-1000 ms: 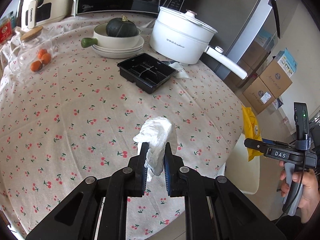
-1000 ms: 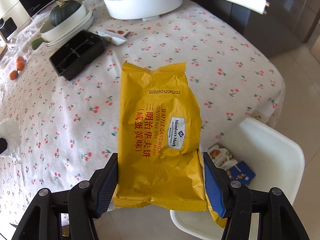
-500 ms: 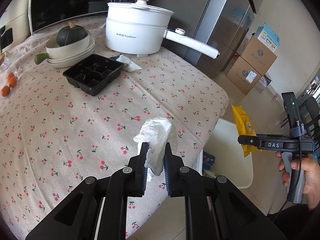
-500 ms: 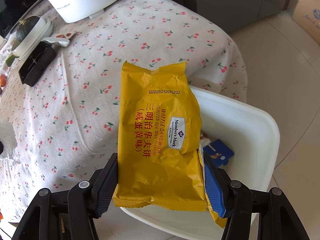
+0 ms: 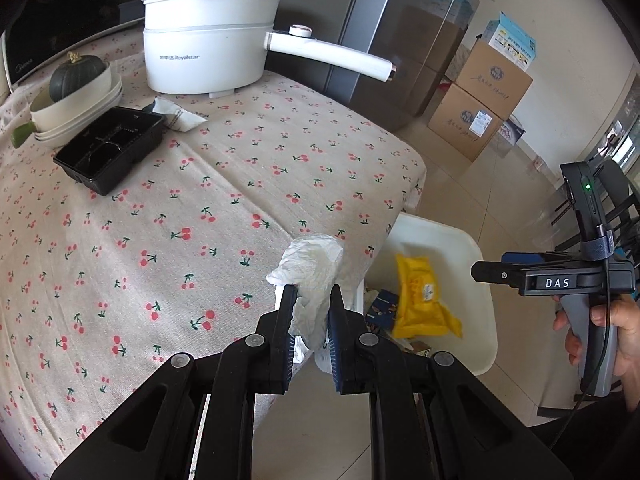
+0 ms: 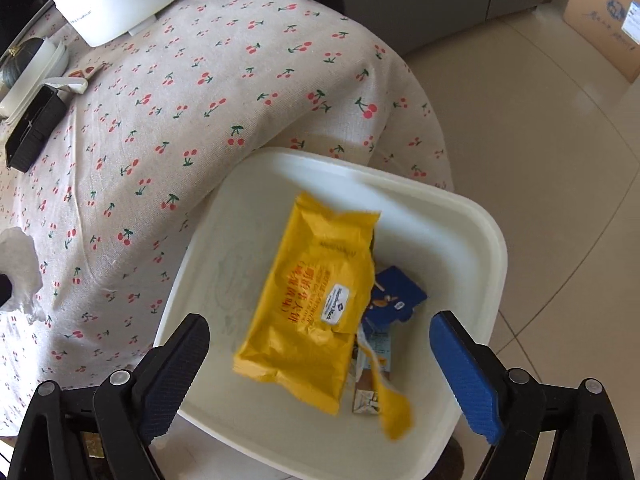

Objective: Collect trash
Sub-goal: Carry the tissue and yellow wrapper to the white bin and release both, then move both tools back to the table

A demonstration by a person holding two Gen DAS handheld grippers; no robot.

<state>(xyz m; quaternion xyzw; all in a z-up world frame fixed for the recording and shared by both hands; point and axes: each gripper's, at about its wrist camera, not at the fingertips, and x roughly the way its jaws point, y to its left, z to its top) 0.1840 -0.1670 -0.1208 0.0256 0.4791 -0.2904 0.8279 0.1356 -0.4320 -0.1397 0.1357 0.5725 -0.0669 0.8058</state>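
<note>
The bin [image 6: 486,236] stands on the floor just beside the counter [image 5: 240,184] edge, with the wrapper [image 6: 316,300] and a carton [image 6: 396,296] in it. On the counter, the tray [image 5: 108,148] lies before the bowls [image 5: 72,108], left of the pot [image 5: 208,48], a napkin [image 5: 176,114] between

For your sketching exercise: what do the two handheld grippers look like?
Both grippers, left and right, have black angular linkages with silver rivets and blue ribbed pads. The right one shows a grey handle, "DAS" lettering, a green light, a black cable and a bare hand.
</note>
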